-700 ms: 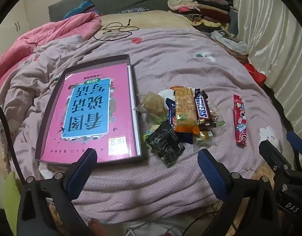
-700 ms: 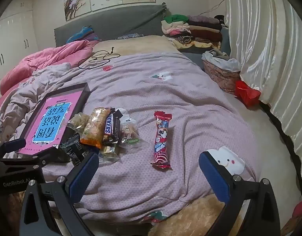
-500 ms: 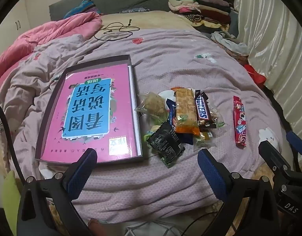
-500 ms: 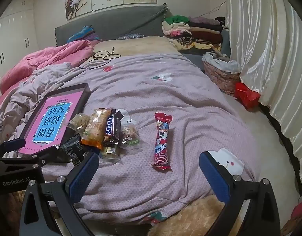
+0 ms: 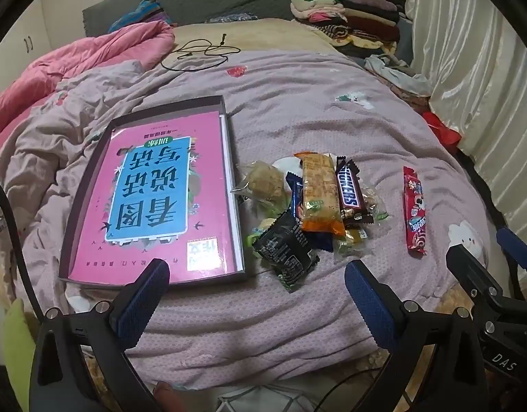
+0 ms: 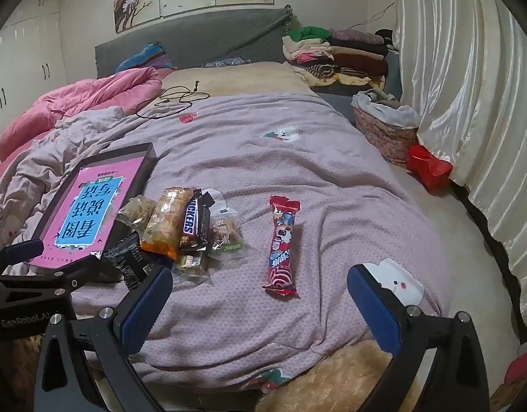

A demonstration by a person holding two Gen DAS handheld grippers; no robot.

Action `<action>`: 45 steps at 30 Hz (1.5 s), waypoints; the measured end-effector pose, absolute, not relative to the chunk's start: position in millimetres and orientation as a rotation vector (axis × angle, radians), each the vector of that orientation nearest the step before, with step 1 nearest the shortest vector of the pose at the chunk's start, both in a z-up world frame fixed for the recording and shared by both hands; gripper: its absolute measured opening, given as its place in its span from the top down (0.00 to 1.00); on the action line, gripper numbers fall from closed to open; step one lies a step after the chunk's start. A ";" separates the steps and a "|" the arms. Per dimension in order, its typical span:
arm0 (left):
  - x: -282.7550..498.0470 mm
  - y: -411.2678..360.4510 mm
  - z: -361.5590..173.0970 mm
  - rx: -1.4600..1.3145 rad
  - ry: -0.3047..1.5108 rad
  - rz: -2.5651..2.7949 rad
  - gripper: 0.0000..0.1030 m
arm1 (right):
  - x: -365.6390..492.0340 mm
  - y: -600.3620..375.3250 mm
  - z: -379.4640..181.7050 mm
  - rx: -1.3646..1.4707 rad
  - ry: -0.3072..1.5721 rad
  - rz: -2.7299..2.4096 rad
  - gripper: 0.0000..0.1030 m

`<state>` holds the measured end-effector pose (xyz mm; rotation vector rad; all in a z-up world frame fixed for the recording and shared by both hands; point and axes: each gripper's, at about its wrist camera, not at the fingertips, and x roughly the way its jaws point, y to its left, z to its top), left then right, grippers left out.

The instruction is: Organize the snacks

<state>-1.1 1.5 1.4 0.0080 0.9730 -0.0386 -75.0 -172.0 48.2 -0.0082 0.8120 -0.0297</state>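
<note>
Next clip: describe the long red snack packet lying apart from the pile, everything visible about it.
The long red snack packet is a slim, glossy plastic wrapper, red with blue and white cartoon print and crimped ends. It lies flat and sealed on the mauve bedspread, lengthwise toward the headboard, alone to the right of the snack pile and apart from it. Only the bedspread touches it; the open right gripper hovers nearer the camera, clear of it.

Home bedroom: quilted bed (image 6: 297,158), folded clothes (image 6: 332,55).

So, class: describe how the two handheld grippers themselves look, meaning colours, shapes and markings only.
Both the left gripper and right gripper have black angular frames with silver screws and blue textured finger pads. White lettering reads "GenRobot.AI" on the left one's body, "DAS" on the right one's.
</note>
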 end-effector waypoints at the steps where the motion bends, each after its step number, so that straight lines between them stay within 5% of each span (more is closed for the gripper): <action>1: -1.0 1.6 1.5 0.008 0.974 -0.039 0.01 | -75.0 -171.9 47.9 -0.009 0.812 -0.031 0.00; 45: 3.7 -1.4 0.7 -0.001 0.967 -0.079 0.01 | -72.1 -181.5 34.8 0.013 0.834 -0.048 0.00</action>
